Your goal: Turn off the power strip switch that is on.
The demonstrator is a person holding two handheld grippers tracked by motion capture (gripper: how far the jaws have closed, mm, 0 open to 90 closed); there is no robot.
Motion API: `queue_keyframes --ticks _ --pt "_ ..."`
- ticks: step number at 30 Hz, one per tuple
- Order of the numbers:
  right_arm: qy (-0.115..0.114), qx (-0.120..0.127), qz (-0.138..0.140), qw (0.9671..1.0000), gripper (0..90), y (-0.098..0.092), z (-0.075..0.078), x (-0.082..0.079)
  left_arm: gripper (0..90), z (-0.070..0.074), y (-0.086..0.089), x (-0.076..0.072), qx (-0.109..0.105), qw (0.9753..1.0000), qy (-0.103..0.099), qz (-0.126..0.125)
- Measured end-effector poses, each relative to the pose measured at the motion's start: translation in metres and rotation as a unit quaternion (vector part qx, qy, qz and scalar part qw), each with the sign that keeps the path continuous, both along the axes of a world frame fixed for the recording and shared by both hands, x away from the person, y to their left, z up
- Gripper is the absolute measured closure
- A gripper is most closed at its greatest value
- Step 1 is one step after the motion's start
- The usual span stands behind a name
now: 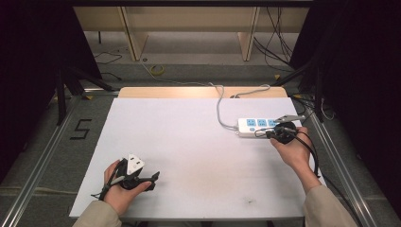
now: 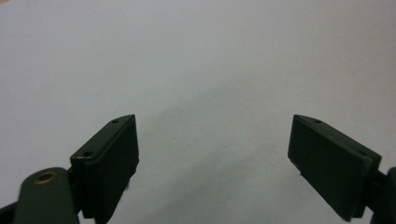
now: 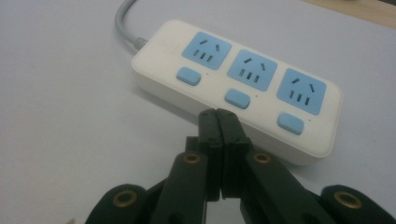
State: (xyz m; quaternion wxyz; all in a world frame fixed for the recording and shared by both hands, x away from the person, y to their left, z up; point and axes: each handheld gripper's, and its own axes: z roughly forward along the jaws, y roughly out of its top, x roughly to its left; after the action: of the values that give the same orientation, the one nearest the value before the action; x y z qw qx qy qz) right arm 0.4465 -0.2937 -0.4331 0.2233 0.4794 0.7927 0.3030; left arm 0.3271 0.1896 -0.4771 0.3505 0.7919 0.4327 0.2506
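Observation:
A white power strip [image 1: 257,126] with three blue sockets and three blue switches lies at the table's right side; its grey cable [image 1: 219,106] runs toward the far edge. My right gripper [image 1: 265,134] sits just in front of the strip. In the right gripper view that gripper [image 3: 218,113] is shut with nothing between its jaws, tips right at the strip [image 3: 238,79], just below the middle switch [image 3: 236,99]. My left gripper [image 1: 153,180] rests near the front left of the table. In the left gripper view it [image 2: 212,144] stands wide open over bare white surface.
The white table top [image 1: 189,146] has a wooden strip along its far edge. Beyond it the floor holds loose cables [image 1: 274,47] and wooden frame legs [image 1: 135,38]. Metal rails [image 1: 42,156] run along both sides of the table.

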Motion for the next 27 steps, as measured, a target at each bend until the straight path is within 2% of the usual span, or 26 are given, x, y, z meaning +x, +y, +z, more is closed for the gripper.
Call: queue_keyframes --ticks 10,27 --pt "-0.006 0.009 0.028 0.9995 89.1 0.009 0.005 -0.012 16.1 0.000 0.000 0.000 0.000 1.0000 0.000 0.000" --pt "-0.006 0.019 0.059 0.9981 84.5 0.019 -0.002 -0.035 16.1 0.000 -0.001 -0.001 -0.001 1.0000 0.002 -0.001"
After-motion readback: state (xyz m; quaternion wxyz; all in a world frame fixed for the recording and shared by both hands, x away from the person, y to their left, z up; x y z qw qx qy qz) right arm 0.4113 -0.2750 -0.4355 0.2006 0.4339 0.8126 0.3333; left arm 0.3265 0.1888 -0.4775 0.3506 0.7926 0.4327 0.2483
